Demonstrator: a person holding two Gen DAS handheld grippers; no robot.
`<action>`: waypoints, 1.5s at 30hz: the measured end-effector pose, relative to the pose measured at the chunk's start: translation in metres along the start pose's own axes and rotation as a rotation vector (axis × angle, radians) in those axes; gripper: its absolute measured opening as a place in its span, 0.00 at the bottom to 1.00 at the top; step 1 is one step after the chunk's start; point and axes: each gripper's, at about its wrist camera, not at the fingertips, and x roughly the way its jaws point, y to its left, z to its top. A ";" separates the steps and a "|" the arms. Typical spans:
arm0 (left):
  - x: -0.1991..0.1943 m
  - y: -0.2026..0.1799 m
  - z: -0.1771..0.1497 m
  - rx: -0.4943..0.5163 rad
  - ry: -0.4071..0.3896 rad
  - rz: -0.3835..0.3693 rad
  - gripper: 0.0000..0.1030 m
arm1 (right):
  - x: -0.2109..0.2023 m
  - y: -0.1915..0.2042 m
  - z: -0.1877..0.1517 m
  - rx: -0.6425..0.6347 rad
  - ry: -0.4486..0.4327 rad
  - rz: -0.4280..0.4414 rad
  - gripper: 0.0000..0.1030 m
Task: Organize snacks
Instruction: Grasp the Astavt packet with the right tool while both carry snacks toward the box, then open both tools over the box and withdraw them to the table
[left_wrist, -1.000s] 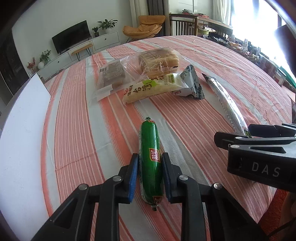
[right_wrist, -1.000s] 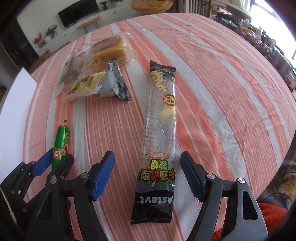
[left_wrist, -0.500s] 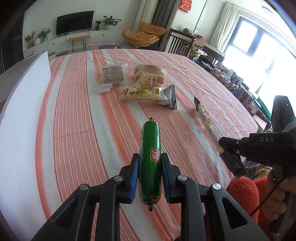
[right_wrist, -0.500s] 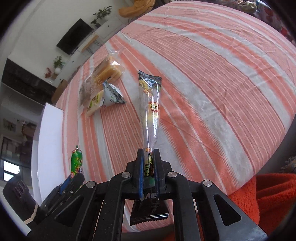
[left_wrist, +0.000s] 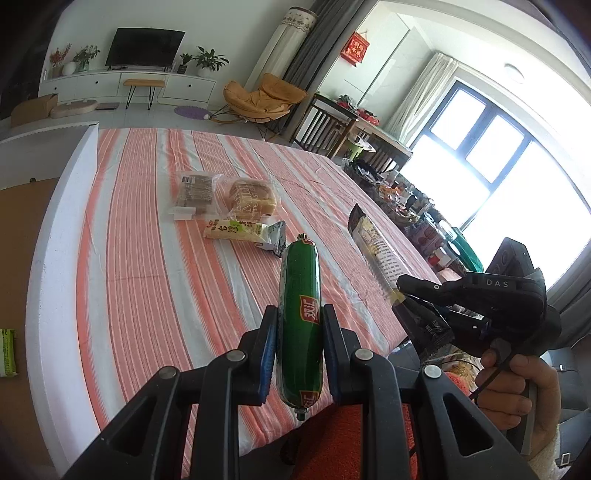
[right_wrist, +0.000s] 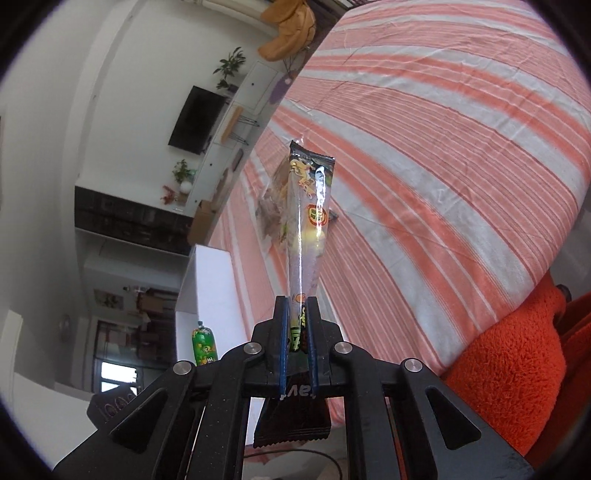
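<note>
My left gripper (left_wrist: 299, 321) is shut on a green sausage stick (left_wrist: 300, 306) and holds it lifted above the striped table (left_wrist: 147, 266). My right gripper (right_wrist: 297, 314) is shut on the lower part of a long clear candy packet (right_wrist: 306, 221), held up off the table and pointing away. In the left wrist view the right gripper (left_wrist: 400, 291) holds that packet (left_wrist: 376, 251) at the right. The sausage also shows in the right wrist view (right_wrist: 204, 345) at the lower left.
Three snacks lie mid-table: a dark bread pack (left_wrist: 195, 190), a sliced bread pack (left_wrist: 253, 199) and a yellow-green packet (left_wrist: 242, 232). A white board (left_wrist: 55, 229) runs along the table's left side. Orange fleece (right_wrist: 509, 369) lies at the near edge.
Both grippers have risen with their loads. The right one closed on the candy packet a second ago and has lifted it off the table; the sausage is lifted higher.
</note>
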 end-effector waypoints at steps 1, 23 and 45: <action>-0.006 -0.001 0.001 -0.005 -0.008 -0.013 0.22 | -0.002 0.008 -0.002 -0.017 0.002 0.017 0.09; -0.203 0.164 0.006 -0.334 -0.331 0.363 0.22 | 0.146 0.231 -0.107 -0.486 0.340 0.243 0.09; -0.063 0.099 0.015 -0.144 -0.193 0.449 0.95 | 0.118 0.026 -0.022 -0.611 -0.207 -0.686 0.68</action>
